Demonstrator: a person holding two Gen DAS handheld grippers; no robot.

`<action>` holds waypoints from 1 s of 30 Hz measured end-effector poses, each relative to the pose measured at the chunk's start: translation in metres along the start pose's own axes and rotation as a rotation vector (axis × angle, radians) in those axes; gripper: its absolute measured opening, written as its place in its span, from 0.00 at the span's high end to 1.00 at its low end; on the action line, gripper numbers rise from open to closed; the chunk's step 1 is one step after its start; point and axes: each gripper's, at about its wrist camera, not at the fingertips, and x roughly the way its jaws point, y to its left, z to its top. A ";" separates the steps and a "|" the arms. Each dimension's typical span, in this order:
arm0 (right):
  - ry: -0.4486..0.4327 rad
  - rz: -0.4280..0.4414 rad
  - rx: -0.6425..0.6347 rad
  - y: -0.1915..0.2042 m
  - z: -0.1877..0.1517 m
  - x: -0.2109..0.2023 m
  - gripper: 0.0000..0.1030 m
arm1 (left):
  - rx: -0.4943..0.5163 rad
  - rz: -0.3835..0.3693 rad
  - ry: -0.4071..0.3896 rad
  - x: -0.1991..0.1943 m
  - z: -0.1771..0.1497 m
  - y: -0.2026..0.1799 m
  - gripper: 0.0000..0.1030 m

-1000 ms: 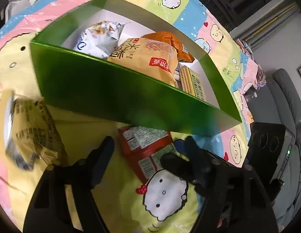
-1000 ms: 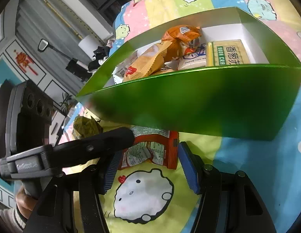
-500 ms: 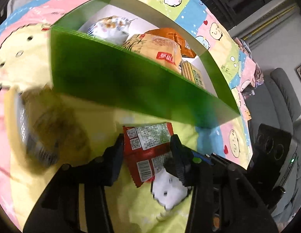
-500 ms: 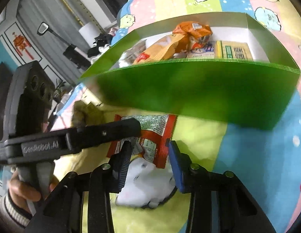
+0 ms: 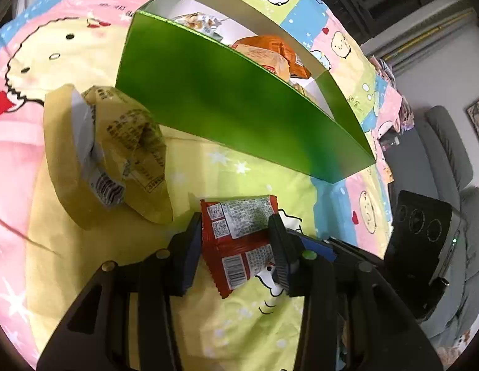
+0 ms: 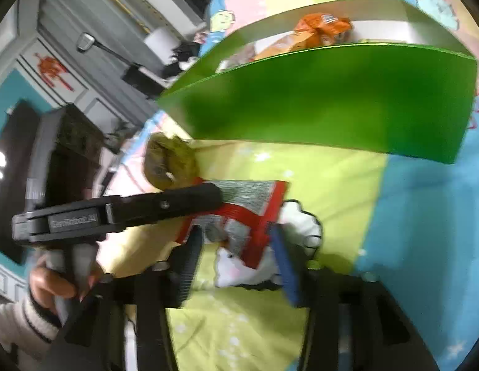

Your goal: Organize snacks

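A red snack packet [image 5: 239, 241] lies back side up on the cartoon bedsheet in front of a green box [image 5: 233, 114]. My left gripper [image 5: 236, 247] has its two fingers closed against the packet's sides. In the right wrist view the same red packet [image 6: 248, 216] sits between the fingers of my right gripper [image 6: 236, 253], which is closed on its near end; the left gripper's finger [image 6: 165, 207] lies across it. The green box [image 6: 332, 102] holds an orange packet [image 6: 323, 27] and several other snacks.
A yellow snack bag [image 5: 112, 154] lies on the sheet left of the red packet, seen also in the right wrist view [image 6: 168, 160]. The right gripper's black body [image 5: 425, 235] is at the right. Grey sofa and wall stand beyond the bed.
Both grippers moved down onto the red packet and narrowed from wide open to gripping its sides. The yellow bag and green box stayed put.
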 end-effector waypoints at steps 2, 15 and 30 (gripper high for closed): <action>0.004 -0.005 -0.010 0.004 0.000 0.003 0.41 | 0.008 0.001 0.002 0.000 0.000 -0.001 0.60; 0.005 -0.258 -0.268 0.050 -0.010 0.011 0.78 | 0.050 -0.006 -0.013 -0.003 -0.008 -0.008 0.60; 0.014 -0.282 -0.250 0.050 -0.015 -0.002 0.96 | -0.005 -0.016 -0.016 -0.008 -0.014 -0.001 0.62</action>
